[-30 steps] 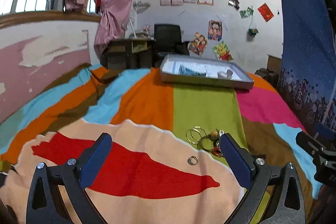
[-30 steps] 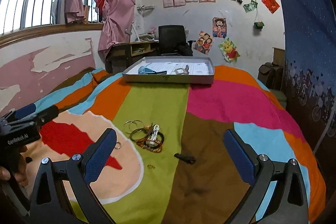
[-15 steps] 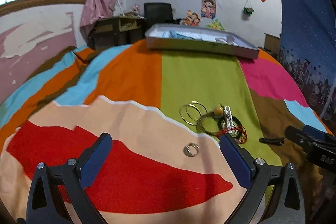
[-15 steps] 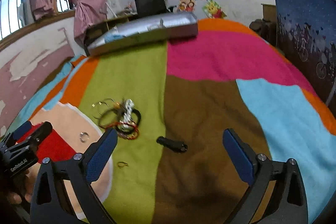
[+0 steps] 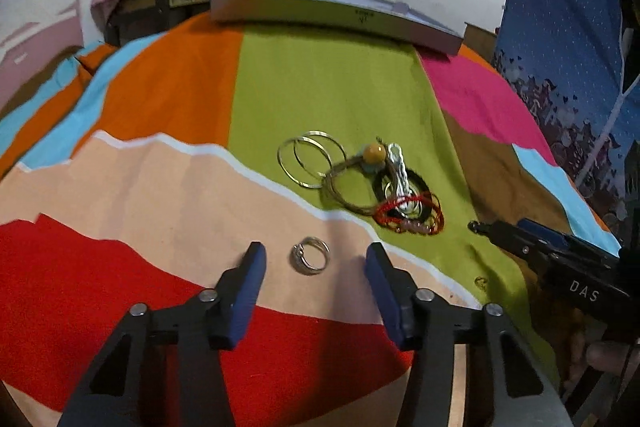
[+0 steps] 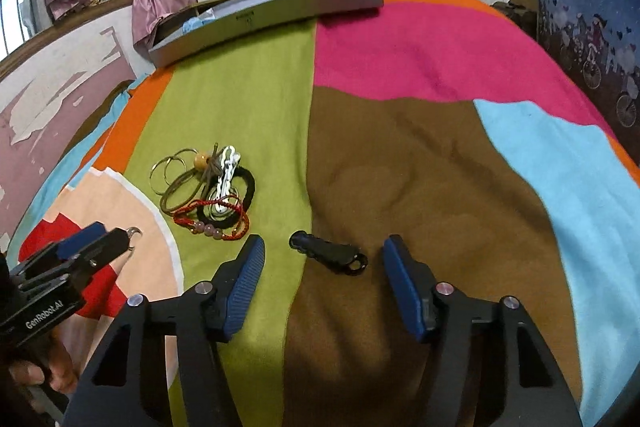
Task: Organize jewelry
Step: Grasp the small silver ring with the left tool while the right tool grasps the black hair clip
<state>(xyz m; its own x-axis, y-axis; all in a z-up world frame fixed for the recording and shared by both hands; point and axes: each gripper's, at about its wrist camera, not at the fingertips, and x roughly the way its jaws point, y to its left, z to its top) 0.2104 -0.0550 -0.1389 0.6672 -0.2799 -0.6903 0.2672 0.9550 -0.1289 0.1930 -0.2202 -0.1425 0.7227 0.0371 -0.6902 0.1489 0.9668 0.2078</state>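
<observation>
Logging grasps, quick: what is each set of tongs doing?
Left tongs: open, just closing around the silver ring.
Right tongs: open, just closing around the black clip.

Two thin gold-coloured wire hoops [image 5: 310,161] are counted beyond the claw, overlapping. One small silver ring [image 5: 311,260] is seen between the left claw's tips, one black oblong hair clip [image 6: 330,257] between the right's. One red cord bracelet [image 5: 412,215], one black elastic band [image 6: 240,197], one white beaded clip [image 6: 225,177] and one grey flat box [image 5: 332,15] are counted further off
</observation>
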